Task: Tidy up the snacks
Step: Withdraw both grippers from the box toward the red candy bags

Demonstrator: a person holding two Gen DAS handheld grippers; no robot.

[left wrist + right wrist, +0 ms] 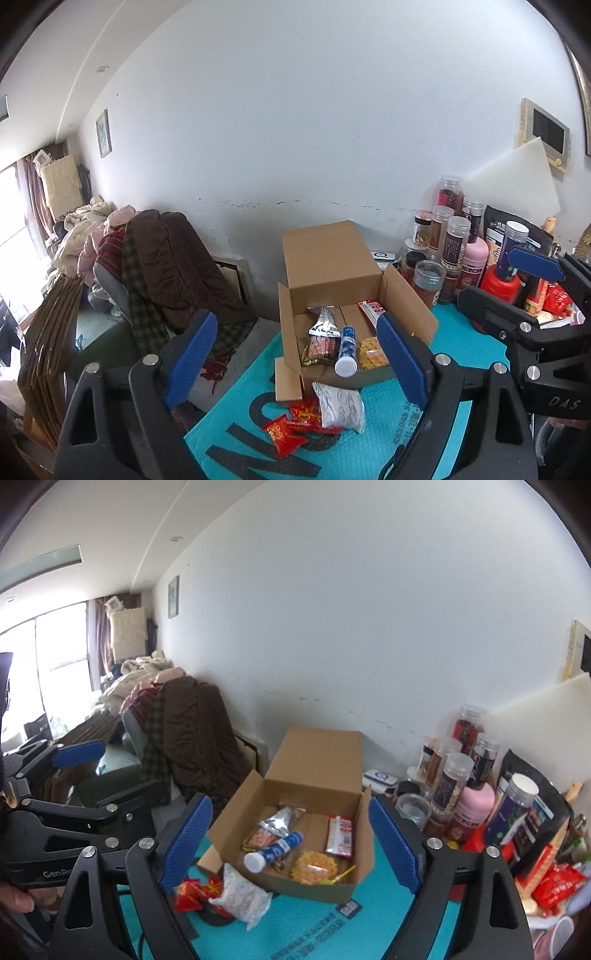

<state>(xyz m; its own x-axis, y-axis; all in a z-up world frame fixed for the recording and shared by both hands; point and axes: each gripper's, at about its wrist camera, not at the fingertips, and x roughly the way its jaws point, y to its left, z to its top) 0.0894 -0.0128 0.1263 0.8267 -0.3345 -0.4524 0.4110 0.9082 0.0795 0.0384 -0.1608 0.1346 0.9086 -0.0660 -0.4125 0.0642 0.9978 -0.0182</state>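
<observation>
An open cardboard box [332,266] [314,764] stands on a teal mat [369,443] [332,930]. Inside lie a blue-and-white tube [346,350] [273,851], a silver packet [325,321] [279,818], a yellow snack bag [373,352] [314,866] and a red-white packet [373,308] [340,836]. In front of the box lie a white pouch [340,406] [242,895] and red packets [291,428] [192,888]. My left gripper [295,362] is open and empty, above the mat before the box. My right gripper [291,843] is open and empty, to the right of the left one, which also shows in the right wrist view [79,751].
Several clear jars [450,236] [450,775], a pink bottle [474,262] [474,810], a dark bag [532,812] and red packets [557,884] crowd the right side. A chair heaped with clothes [166,266] [192,731] stands left. A white wall is behind.
</observation>
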